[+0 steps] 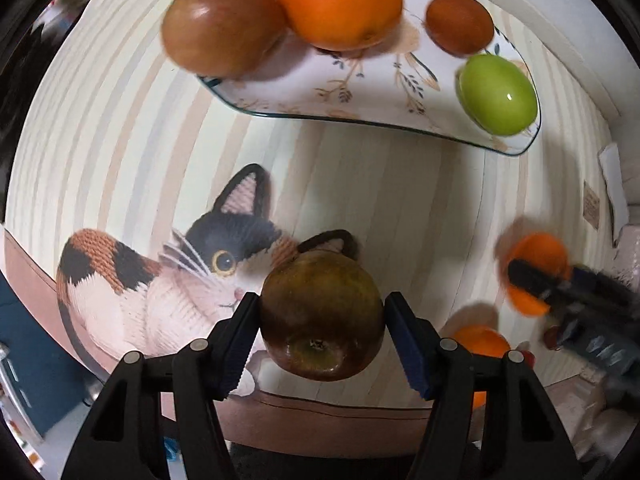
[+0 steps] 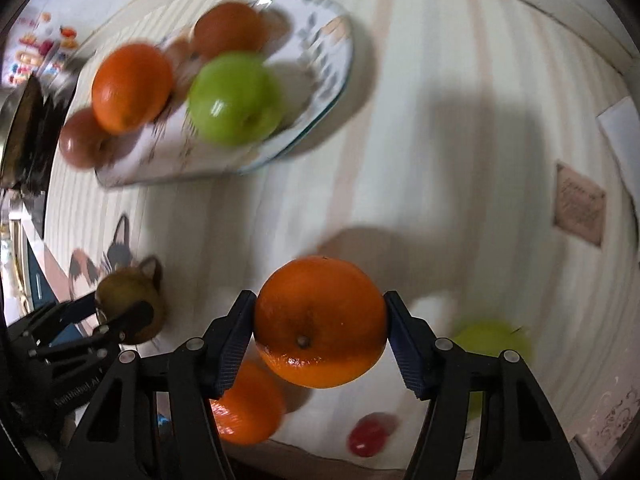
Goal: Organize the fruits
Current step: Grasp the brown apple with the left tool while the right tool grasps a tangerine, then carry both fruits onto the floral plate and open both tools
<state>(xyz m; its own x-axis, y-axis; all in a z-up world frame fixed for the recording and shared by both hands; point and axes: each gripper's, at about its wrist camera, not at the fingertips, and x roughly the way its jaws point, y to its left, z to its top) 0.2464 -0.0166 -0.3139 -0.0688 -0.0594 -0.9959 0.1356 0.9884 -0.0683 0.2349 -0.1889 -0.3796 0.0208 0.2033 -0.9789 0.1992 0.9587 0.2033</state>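
My left gripper [image 1: 321,322] points down with its blue pads pressed on both sides of a dark brown-green apple [image 1: 322,300], over the cat picture [image 1: 168,276] on the striped cloth. My right gripper [image 2: 320,330] is shut on a large orange [image 2: 320,312]. The floral plate [image 1: 360,92] lies beyond and carries a red-brown apple [image 1: 222,24], an orange [image 1: 340,2], a small brown fruit [image 1: 459,23] and a green apple [image 1: 498,94]. The right wrist view shows the plate [image 2: 328,52] at upper left and the left gripper [image 2: 120,308] with its apple [image 2: 132,288].
Loose on the cloth near the front edge lie a second orange [image 2: 248,404], a small red fruit [image 2: 370,434] and a blurred green fruit [image 2: 492,344]. A brown label [image 2: 578,210] and white paper [image 2: 624,132] lie at the right. The table's brown edge [image 1: 320,412] runs close below.
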